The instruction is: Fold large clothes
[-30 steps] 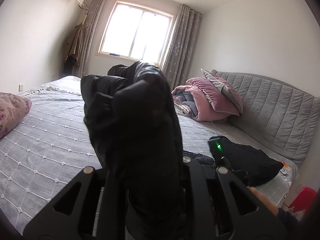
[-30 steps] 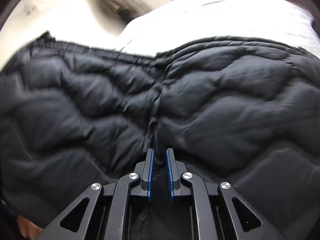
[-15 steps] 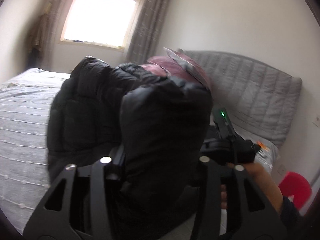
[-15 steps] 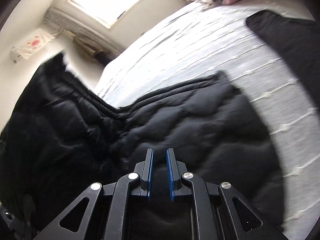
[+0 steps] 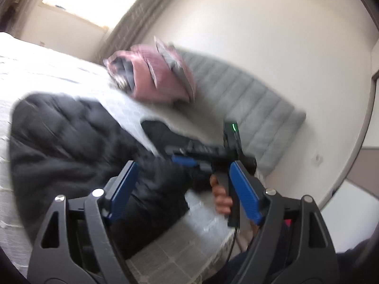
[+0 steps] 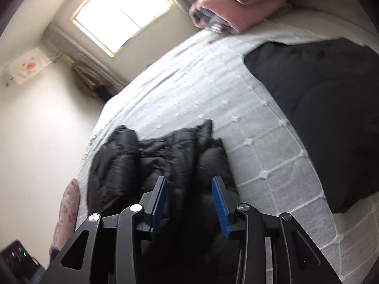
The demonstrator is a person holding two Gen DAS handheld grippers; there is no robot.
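Home bedroom: large bed (image 6: 260, 127) with white quilted cover, grey padded headboard (image 5: 255, 108), pink folded bedding (image 6: 236, 2) piled at its head, curtained window (image 6: 123, 14), plain white walls, black clothes (image 6: 331, 108) lying on the bed.

At bottom centre the right claw (image 6: 189, 198) is opening, nothing pressed between its blue pads. Beyond it a black puffer jacket (image 6: 151, 163) lies bunched on the white bed (image 6: 260, 156). Right of frame sits another dark garment (image 6: 331, 108), possibly folded.
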